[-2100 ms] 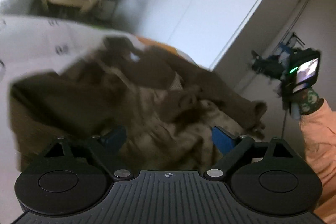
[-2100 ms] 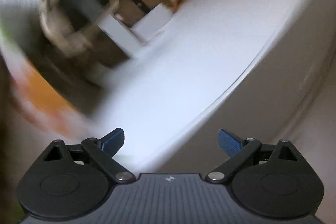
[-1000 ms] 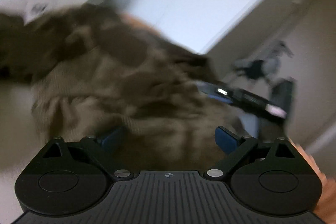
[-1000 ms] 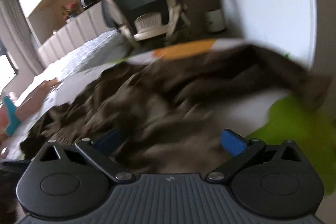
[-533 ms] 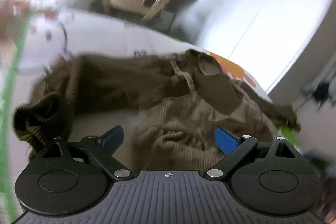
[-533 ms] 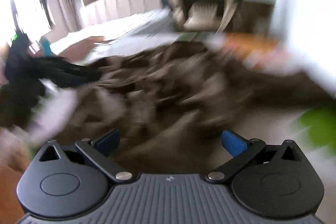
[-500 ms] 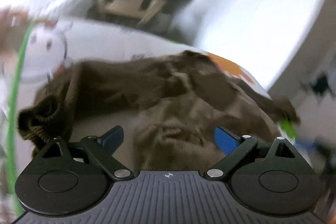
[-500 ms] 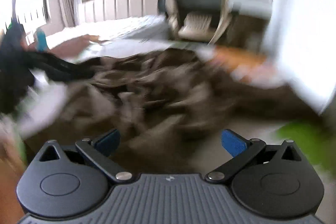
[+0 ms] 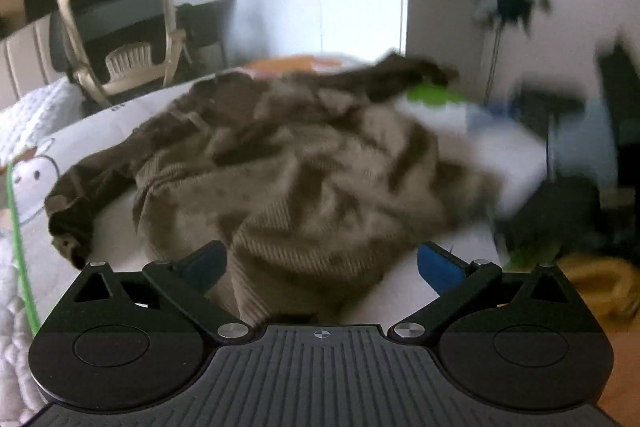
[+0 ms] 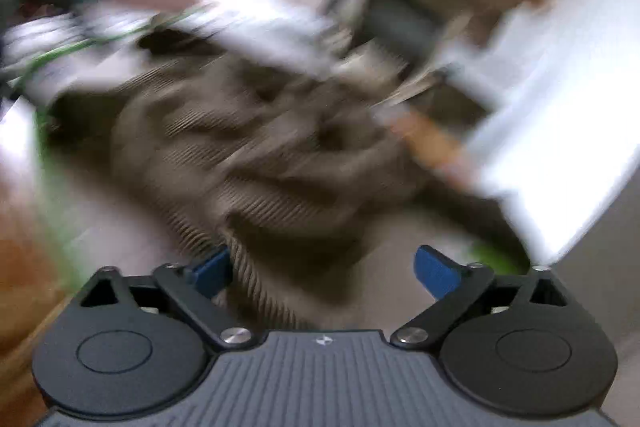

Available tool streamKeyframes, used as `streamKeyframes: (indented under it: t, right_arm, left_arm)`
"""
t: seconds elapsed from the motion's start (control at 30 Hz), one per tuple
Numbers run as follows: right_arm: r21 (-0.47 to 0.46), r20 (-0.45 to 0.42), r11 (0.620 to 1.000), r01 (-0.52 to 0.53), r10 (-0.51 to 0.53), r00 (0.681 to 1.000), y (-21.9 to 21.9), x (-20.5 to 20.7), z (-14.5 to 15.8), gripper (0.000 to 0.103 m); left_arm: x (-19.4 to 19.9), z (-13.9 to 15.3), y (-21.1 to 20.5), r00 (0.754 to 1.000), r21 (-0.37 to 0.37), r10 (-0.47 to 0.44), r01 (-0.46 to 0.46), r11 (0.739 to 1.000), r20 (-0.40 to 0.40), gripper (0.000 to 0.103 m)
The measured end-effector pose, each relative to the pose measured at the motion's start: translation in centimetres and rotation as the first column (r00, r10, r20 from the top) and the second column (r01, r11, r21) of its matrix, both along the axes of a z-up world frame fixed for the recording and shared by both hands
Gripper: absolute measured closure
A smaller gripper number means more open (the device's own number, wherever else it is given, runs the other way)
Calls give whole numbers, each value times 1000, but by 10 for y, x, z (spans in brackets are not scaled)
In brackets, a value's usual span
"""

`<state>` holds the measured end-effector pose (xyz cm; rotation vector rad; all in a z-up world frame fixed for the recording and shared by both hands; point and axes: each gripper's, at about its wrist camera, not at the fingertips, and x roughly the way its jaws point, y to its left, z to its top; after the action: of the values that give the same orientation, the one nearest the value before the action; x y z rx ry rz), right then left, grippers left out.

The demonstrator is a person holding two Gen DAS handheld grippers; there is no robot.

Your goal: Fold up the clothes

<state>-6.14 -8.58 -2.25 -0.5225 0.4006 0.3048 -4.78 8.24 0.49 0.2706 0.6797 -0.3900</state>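
A: Starting from our left gripper (image 9: 320,263): its blue pads (image 9: 438,267) stand wide apart with nothing pinched. The ribbed hem of the brown sweater (image 9: 296,179) lies between them, loose.

B: Agreed, and our right gripper (image 10: 322,269) is the same: fingers spread wide, gripping nothing. The sweater's (image 10: 256,155) ribbed edge runs just beside the pad at 9 o'clock (image 10: 212,271); we cannot tell whether they touch, since that view is badly smeared.

A: Moving outward in the left wrist view, the sweater lies crumpled on a white bed sheet (image 9: 104,123) with a cartoon print. One darker sleeve (image 9: 76,203) trails toward 9 o'clock, its cuff bunched. The other sleeve (image 9: 404,75) reaches toward 1 o'clock, ending near a bright green patch (image 9: 430,95).

B: We see an orange patch of the sheet (image 9: 296,63) at 12 o'clock beyond the collar. Farther back, at 10 o'clock, stands a beige-framed office chair (image 9: 120,27) against a desk.

A: At 3 o'clock everything blurs into dark shapes we cannot name, with something yellow (image 9: 600,283) low on that side.

B: In the right wrist view, a thin green line (image 10: 80,47) crosses near 10 o'clock, and the rest is too streaked to read.
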Motion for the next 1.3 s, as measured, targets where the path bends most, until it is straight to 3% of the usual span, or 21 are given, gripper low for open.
streamKeyframes:
  t: [0.13, 0.23, 0.3, 0.37, 0.43, 0.53, 0.67, 0.77, 0.9, 0.97, 1.03, 1.07, 1.17, 1.23, 1.3]
  right_arm:
    - [143, 85, 985, 100, -113, 990, -26, 7, 35, 8]
    - [173, -25, 985, -3, 7, 1000, -34, 1, 33, 4]
    - [216, -147, 971, -102, 136, 980, -30, -4, 22, 3]
    - [229, -228, 963, -146, 199, 953, -20, -5, 9, 2]
    - [205, -274, 967, -150, 204, 940, -5, 0, -5, 2]
    - [158, -299, 975, -158, 199, 933, 10, 5, -17, 2]
    - [136, -245, 971, -198, 227, 943, 29, -2, -18, 2]
    - [14, -183, 987, -162, 161, 970, 39, -2, -22, 2]
    - [-41, -55, 997, 57, -60, 997, -3, 11, -6, 4]
    - [92, 26, 979, 181, -184, 983, -32, 15, 22, 5]
    - [241, 86, 943, 228, -255, 963, -49, 16, 47, 5]
    - [269, 102, 938, 219, -254, 962, -49, 16, 52, 5]
    - [205, 75, 964, 168, -187, 980, -32, 23, 39, 6]
    - [161, 19, 980, 115, -120, 993, -22, 27, 23, 6]
    - [210, -39, 977, -19, 28, 999, -16, 17, 19, 5]
  left_arm:
    - [2, -16, 7, 998, 125, 58, -57, 991, -4, 0]
    - [13, -22, 30, 985, 157, 170, -168, 973, -1, 0]
    - [19, -16, 48, 967, 172, 248, -255, 952, 58, 0]
    - [25, -7, 66, 937, 176, 325, -344, 922, 129, 0]
    - [32, 5, 82, 908, 146, 383, -408, 901, 171, 0]
    - [36, 16, 92, 896, 110, 405, -428, 897, 181, 0]
    - [33, 12, 85, 916, 89, 371, -387, 918, 152, 0]
    - [29, 2, 75, 937, 90, 328, -340, 936, 121, 0]
    - [11, -23, 72, 962, 159, 272, -274, 948, 39, 0]
    - [6, -28, 77, 961, 198, 274, -277, 940, 41, 0]
    - [9, -18, 88, 943, 190, 320, -332, 924, 91, 0]
    - [12, -9, 93, 928, 175, 349, -368, 913, 131, 0]
    - [18, 16, 106, 879, 122, 411, -448, 886, 243, 0]
    - [18, 27, 109, 861, 116, 422, -467, 877, 283, 0]
    - [18, 38, 112, 843, 109, 432, -486, 867, 322, 0]
